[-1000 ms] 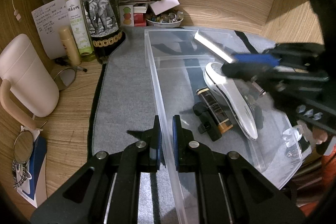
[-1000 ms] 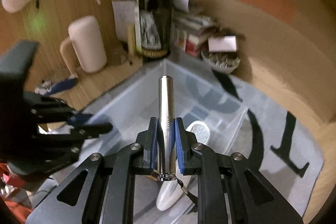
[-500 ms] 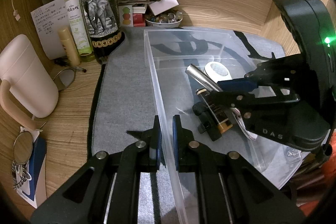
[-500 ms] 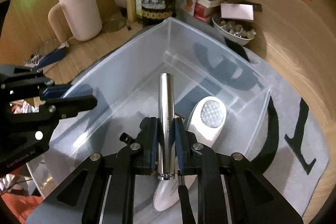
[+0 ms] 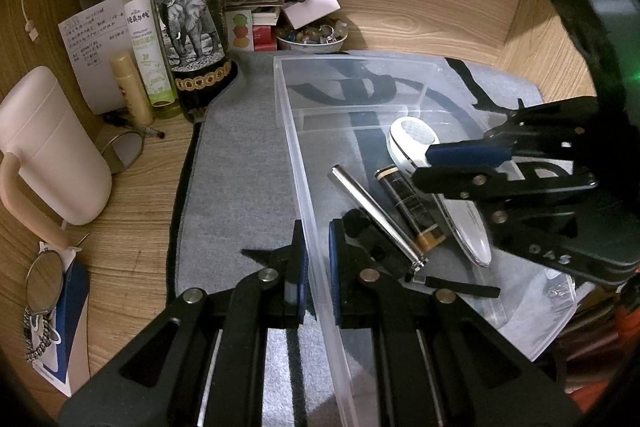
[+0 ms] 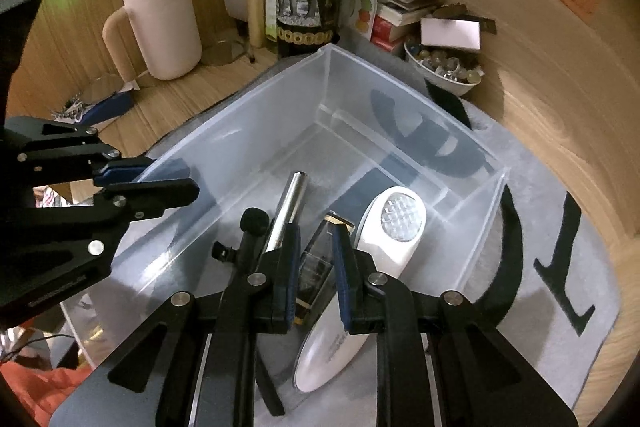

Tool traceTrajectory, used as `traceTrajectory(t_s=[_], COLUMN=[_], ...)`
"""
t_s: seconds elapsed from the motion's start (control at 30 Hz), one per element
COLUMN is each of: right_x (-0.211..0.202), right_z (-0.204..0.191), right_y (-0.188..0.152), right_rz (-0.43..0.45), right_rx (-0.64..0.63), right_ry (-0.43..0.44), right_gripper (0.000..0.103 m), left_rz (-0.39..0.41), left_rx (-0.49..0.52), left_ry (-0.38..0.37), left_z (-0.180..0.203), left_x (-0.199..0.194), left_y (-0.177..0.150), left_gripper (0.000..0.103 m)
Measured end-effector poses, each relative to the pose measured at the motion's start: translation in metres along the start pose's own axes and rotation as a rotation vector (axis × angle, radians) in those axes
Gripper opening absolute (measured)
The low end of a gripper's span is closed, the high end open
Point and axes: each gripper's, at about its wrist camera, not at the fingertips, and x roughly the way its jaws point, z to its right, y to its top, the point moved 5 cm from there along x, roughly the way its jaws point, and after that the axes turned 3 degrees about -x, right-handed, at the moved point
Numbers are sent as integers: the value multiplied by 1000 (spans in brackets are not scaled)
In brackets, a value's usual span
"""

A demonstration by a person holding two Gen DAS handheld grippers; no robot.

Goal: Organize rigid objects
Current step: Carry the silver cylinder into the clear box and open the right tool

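Note:
A clear plastic bin (image 5: pixel 304 163) (image 6: pixel 256 131) sits on a grey mat. My left gripper (image 5: pixel 318 259) is shut on the bin's left wall. Inside the bin lie a silver metal tube (image 5: pixel 376 213) (image 6: pixel 288 211), a black-and-gold tube (image 5: pixel 408 207) (image 6: pixel 320 255), a white handheld device (image 5: pixel 416 143) (image 6: pixel 384 239) and a small black item (image 5: pixel 360 227) (image 6: pixel 254 221). My right gripper (image 6: pixel 316 259) is open and empty, hovering over the bin's contents; it also shows in the left wrist view (image 5: pixel 460 163).
A wine bottle with an elephant label (image 5: pixel 188 19), a green spray bottle (image 5: pixel 146 39), a beige tube (image 5: pixel 130 87) and a pink mug (image 5: pixel 44 147) stand to the left. A bowl of beads (image 5: pixel 312 39) and stacked books sit behind the bin. Wooden walls enclose the back and right.
My right gripper lowered the silver tube into the bin, opened and let it go; the tube now lies beside the black-and-gold tube. My left gripper stayed clamped on the bin wall.

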Motion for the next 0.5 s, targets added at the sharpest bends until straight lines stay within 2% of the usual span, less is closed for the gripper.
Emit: traceTrajectory(t_s=[0.3,0.5], right_x=[-31,-58], right_z=[14,32], right_y=[-1,-5], right_rz=[82,150], right_rx=[37,79], right_ry=[-33,-90], right_gripper=[36,57], left_rz=[1,-1], left_rx=[0,1], left_ry=[0,1], left_z=[0,0], left_x=[0,0], left_y=[0,0], left_gripper=[9,9])
